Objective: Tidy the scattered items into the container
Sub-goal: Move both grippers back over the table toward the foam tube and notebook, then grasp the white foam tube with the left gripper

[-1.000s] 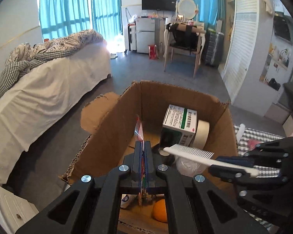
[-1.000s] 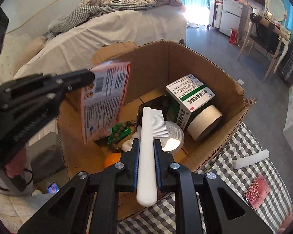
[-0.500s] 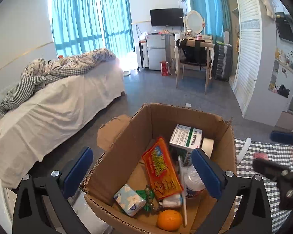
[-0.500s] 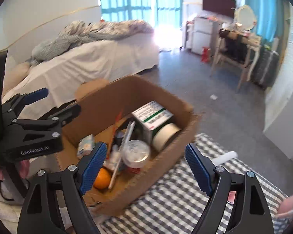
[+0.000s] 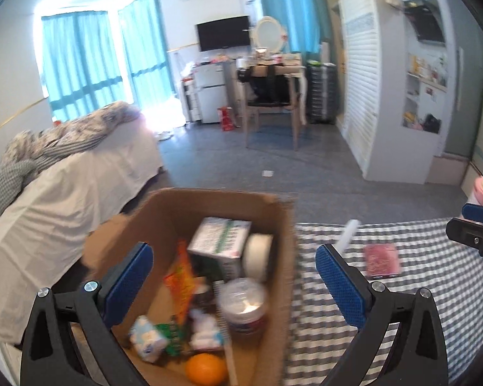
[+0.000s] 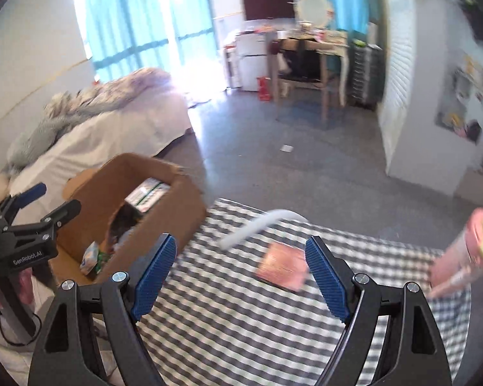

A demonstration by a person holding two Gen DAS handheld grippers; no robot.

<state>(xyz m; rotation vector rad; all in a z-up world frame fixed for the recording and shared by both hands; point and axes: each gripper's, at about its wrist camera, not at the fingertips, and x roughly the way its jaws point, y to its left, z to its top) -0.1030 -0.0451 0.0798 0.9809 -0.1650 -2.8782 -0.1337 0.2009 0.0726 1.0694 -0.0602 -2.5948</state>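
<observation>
Left gripper (image 5: 233, 275) is seen wide open, nothing held, poised above the cardboard box (image 5: 283, 257). Right gripper (image 6: 241, 273) is also spread open and empty, over the checked worktop (image 6: 241, 321).

In the box are seen a green-white carton (image 5: 220, 234), tape roll (image 5: 257, 254), snack packet (image 5: 180, 276), lidded jar (image 5: 244, 305), orange (image 5: 206, 368).

On the worktop are left a white tube (image 6: 257, 228), a pink booklet (image 6: 281, 267) and a pink bottle (image 6: 467, 257).

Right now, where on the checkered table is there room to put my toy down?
The checkered cloth is bare near the camera, between the cardboard box and the pink bottle. Farther back the white tube and pink card take up space. Inside the box it is crowded, with an orange and a jar.
</observation>
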